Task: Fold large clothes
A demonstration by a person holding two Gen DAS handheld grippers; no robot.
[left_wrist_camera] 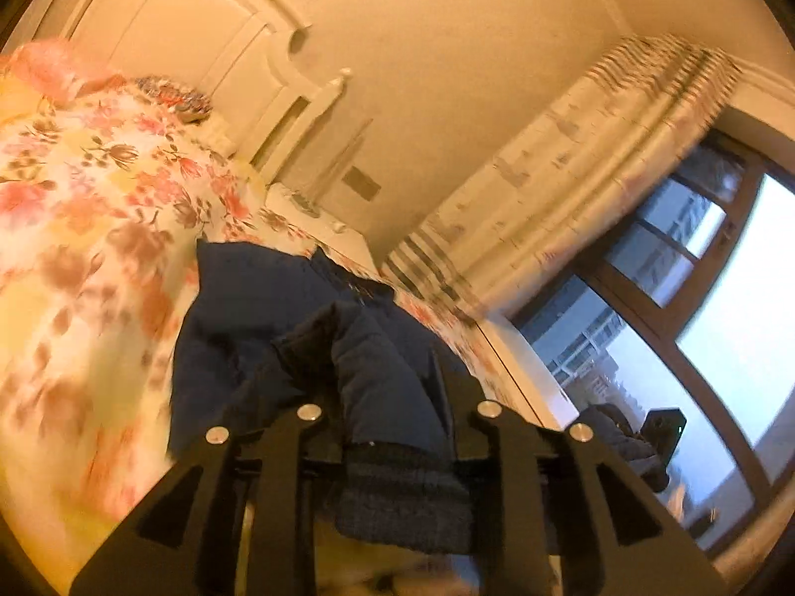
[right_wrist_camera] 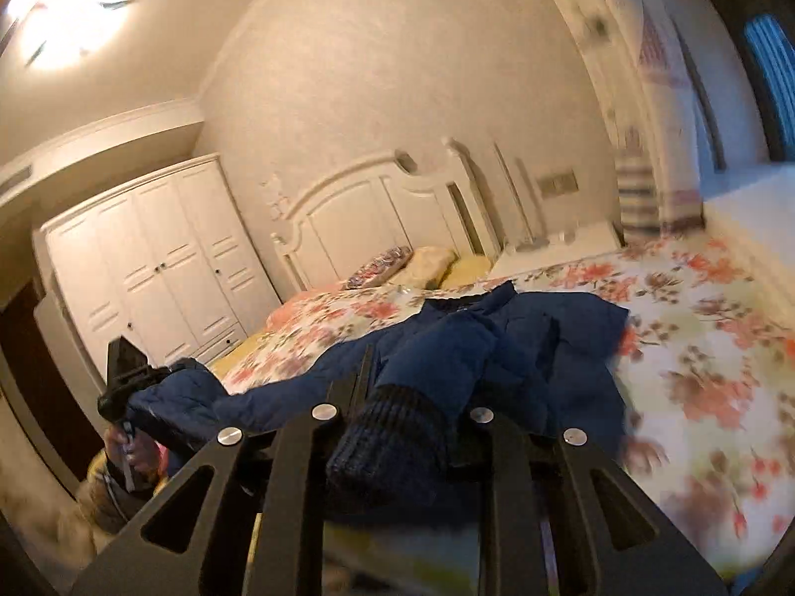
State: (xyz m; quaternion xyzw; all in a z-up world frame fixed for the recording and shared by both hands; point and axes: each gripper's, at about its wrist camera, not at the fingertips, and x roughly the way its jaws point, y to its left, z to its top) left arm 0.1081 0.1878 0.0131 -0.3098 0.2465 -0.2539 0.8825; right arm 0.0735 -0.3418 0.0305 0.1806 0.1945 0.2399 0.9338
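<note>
Navy padded jacket (right_wrist_camera: 497, 342) is being held by both knit cuffs (right_wrist_camera: 392, 432), body lying on floral bedspread (right_wrist_camera: 695, 347). L gripper (left_wrist_camera: 392, 397) & R gripper (right_wrist_camera: 412, 397) are clamped on cuffs, prob. so sleeves can be folded inward.

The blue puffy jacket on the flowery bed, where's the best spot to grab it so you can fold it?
By the knitted cuffs, I think. On the blue jacket the ribbed cuff is thick and narrow, so it fits between the fingers. Each hand-held gripper, right and left, already pinches one cuff, reaching in from the near edge of the bed.
</note>
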